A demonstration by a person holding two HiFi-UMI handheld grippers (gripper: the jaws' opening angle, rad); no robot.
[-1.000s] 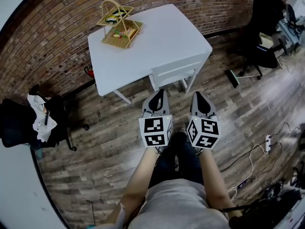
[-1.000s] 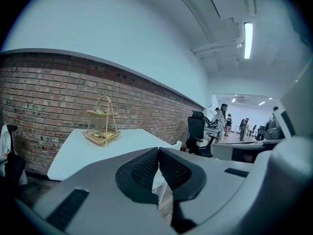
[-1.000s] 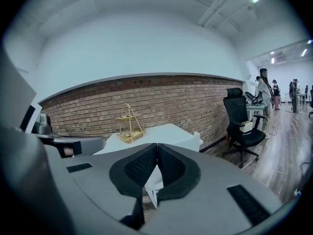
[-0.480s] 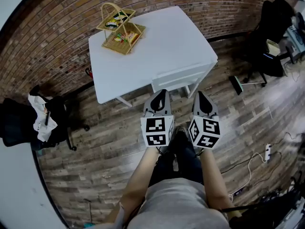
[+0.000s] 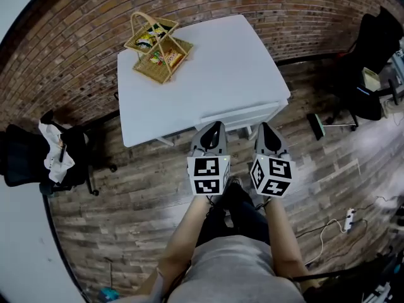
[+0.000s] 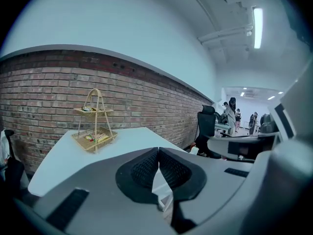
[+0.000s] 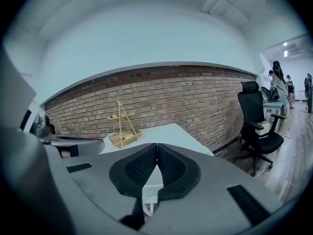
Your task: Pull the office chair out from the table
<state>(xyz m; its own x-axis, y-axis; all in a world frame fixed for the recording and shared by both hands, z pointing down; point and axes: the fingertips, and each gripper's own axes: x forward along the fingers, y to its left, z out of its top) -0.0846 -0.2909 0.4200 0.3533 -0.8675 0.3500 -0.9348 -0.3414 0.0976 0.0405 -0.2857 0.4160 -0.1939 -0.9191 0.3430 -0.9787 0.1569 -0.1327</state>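
A white table (image 5: 214, 62) stands against the brick wall. A white chair-like piece (image 5: 237, 114) with legs sits tucked under its near edge. My left gripper (image 5: 213, 127) and right gripper (image 5: 265, 127) hang side by side just short of that edge, both shut with nothing between the pads. From the left gripper view, the shut left gripper (image 6: 159, 153) points over the table (image 6: 127, 141). The right gripper view shows the shut right gripper (image 7: 157, 148) aimed at the table (image 7: 166, 131). A black office chair (image 5: 372, 55) stands apart at the right.
A two-tier wicker basket (image 5: 156, 46) of snacks sits on the table's far left corner. Another black chair draped with white cloth (image 5: 44, 160) stands at the left wall. A power strip (image 5: 346, 218) and cables lie on the wooden floor at the right. People (image 7: 279, 84) stand far off.
Both grippers have moved forward together toward the table, whose near edge now lies right at their tips. Their jaws have stayed shut.
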